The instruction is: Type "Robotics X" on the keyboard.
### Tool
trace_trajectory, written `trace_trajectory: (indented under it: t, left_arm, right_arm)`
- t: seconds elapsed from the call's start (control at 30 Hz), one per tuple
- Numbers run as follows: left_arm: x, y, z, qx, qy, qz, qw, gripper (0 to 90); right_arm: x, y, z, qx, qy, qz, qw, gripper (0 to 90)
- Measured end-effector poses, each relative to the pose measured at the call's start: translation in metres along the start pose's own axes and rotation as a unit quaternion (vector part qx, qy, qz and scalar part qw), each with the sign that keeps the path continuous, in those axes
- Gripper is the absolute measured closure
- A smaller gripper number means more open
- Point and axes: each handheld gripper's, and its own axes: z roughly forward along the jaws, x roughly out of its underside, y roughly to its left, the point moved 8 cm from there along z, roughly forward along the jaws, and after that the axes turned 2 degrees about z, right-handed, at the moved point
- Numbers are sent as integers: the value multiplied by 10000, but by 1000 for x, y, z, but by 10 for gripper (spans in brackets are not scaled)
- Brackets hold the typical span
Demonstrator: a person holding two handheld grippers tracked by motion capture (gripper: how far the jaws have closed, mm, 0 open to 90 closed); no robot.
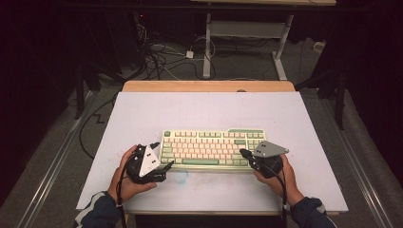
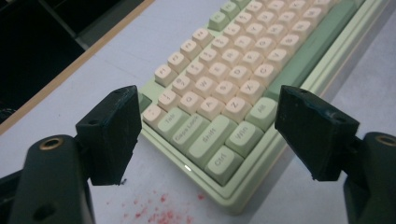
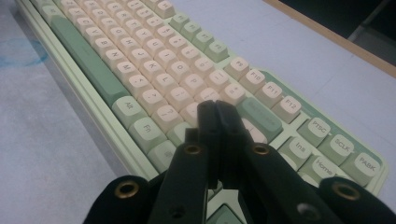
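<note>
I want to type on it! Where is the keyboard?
In the high view the keyboard lies mid-table on the white board, between the left gripper and the right gripper.

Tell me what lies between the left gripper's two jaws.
In the left gripper view, the open left gripper frames the keyboard's near-left corner, the Ctrl key nearest, untouched by either jaw. Red specks dot the table below.
</note>
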Motion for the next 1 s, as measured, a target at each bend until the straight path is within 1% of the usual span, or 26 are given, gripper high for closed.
trace_trajectory:
  t: [0.07, 0.1, 0.13, 0.2, 0.27, 0.4, 0.6, 0.73, 0.8, 0.9, 1.0]
  left_arm:
    - [4, 1, -2, -47, 28, 13, 10000, 202]
    - [7, 2, -2, -51, 48, -23, 10000, 202]
    - [10, 2, -3, -50, 98, -4, 9999, 200]
    - [15, 4, -4, -117, 181, 69, 9997, 197]
    - [18, 5, -6, -125, 198, 13, 9997, 196]
    - [25, 8, -9, -181, 302, 46, 9994, 187]
    - [32, 11, -15, -232, 412, 49, 9989, 187]
    - [37, 13, -19, -263, 486, -8, 9985, 187]
    - [38, 14, -20, -299, 499, 13, 9983, 187]
    - [38, 15, -20, -294, 499, -31, 9983, 187]
    - [38, 13, -20, -279, 502, -15, 9983, 187]
  right_arm:
    - [-2, 0, 0, -5, -4, -6, 10000, 900]
    - [-3, 0, 1, -5, -1, -10, 10000, 900]
    - [-4, 0, 1, -2, 16, -13, 10000, 900]
    - [-4, -1, 1, -1, 23, -24, 10000, 900]
    - [-5, -1, 2, -5, 37, -31, 10000, 900]
    - [-12, -3, 5, -14, 13, -25, 10000, 900]
    - [-17, -2, 12, -40, 37, -15, 10000, 900]
    - [-22, 0, 17, -78, 64, -51, 9999, 900]
    - [-24, 1, 20, -102, 77, -68, 9999, 900]
    - [-27, 4, 25, -138, 103, -102, 9998, 900]
    - [-30, 6, 31, -163, 140, -123, 9997, 900]
